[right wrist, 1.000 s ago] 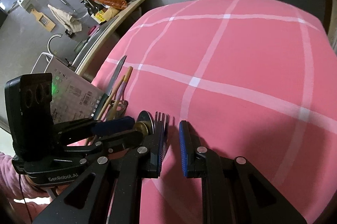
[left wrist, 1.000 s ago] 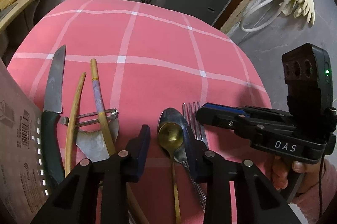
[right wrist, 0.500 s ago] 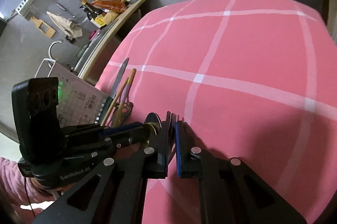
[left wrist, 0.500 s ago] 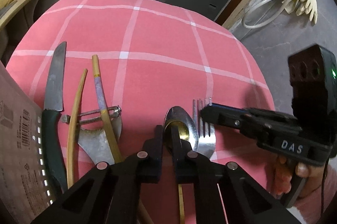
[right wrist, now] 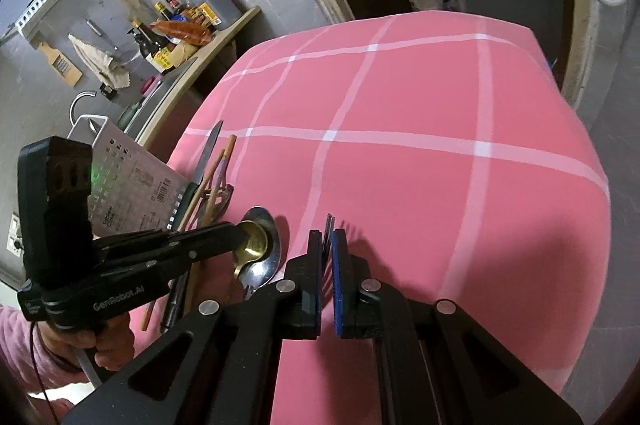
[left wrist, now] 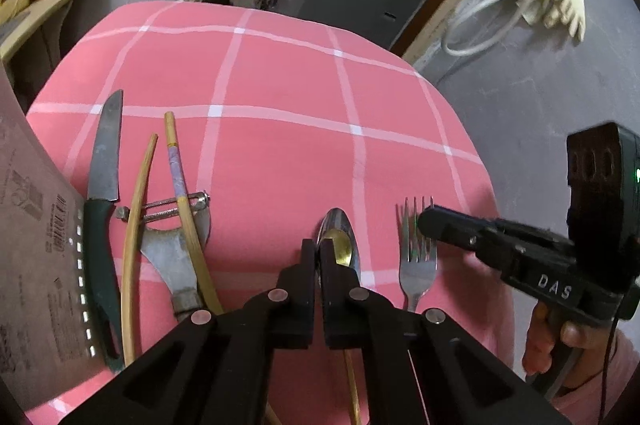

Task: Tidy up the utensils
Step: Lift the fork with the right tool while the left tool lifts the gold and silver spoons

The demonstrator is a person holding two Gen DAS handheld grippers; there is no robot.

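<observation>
Pink checked desk [left wrist: 280, 153]: left tongs [left wrist: 318, 253] closed, pinching the spoons [left wrist: 340, 245]; right tongs [right wrist: 328, 245] closed on a fork [left wrist: 416, 257] just right of them.

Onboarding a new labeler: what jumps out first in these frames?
Two black grippers over a pink checked tablecloth. The left gripper is shut on a gold spoon nested in a silver spoon; the right gripper is shut on a fork beside them. A knife, chopsticks and a peeler lie at left.
</observation>
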